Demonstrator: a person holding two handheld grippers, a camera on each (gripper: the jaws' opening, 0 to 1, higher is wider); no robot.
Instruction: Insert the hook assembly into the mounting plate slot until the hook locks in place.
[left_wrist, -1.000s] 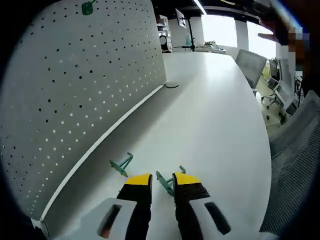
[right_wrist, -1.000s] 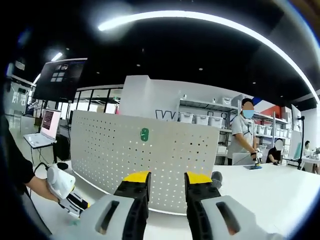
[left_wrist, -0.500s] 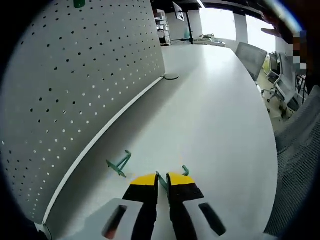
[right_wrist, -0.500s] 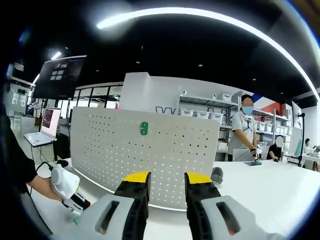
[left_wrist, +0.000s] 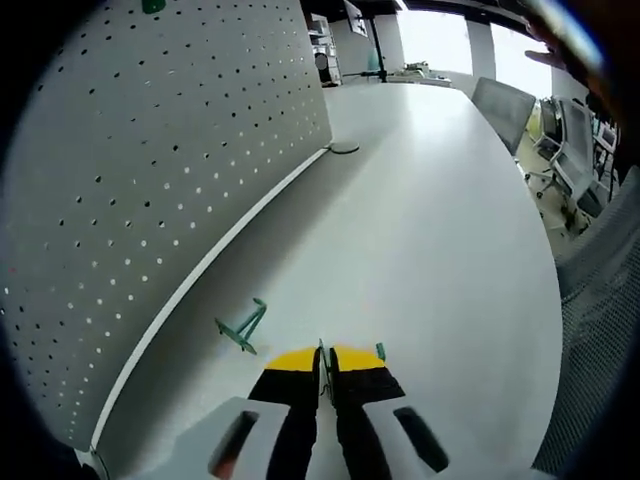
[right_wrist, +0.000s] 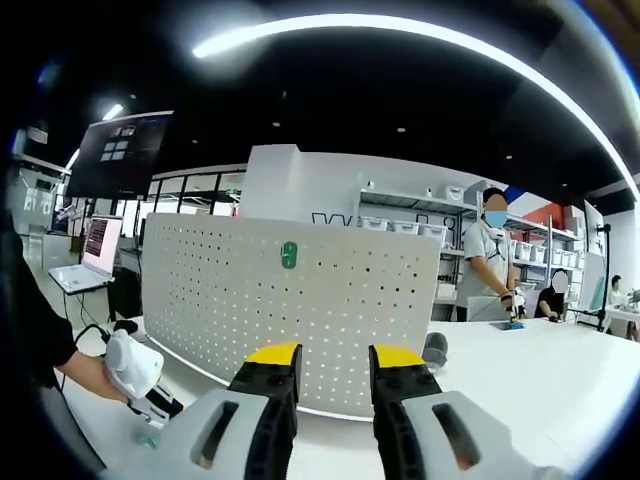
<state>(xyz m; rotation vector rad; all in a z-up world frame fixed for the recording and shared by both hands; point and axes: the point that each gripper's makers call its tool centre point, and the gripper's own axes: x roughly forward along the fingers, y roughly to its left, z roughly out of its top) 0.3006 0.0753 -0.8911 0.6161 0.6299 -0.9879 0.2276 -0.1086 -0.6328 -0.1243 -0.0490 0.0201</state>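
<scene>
In the left gripper view my left gripper (left_wrist: 325, 357) is shut on a green hook (left_wrist: 379, 351) lying on the white table (left_wrist: 430, 210); only the hook's tip shows beside the yellow jaws. A second green hook (left_wrist: 243, 326) lies just left of it, near the foot of the white pegboard (left_wrist: 150, 170). In the right gripper view the same pegboard (right_wrist: 290, 320) stands upright ahead with a green hook (right_wrist: 288, 255) mounted near its top. My right gripper (right_wrist: 322, 362) is open and holds nothing. The left gripper (right_wrist: 140, 375) appears low at the left, in a person's hand.
A grey mesh chair (left_wrist: 600, 320) stands at the table's right edge. A round grommet (left_wrist: 343, 149) sits in the tabletop past the pegboard's far end. Beyond the table in the right gripper view a person (right_wrist: 490, 270) stands by shelves, and a laptop (right_wrist: 90, 260) sits far left.
My left gripper's jaws have closed from wide apart onto the green hook between them. The right gripper has stayed open and nearly still.
</scene>
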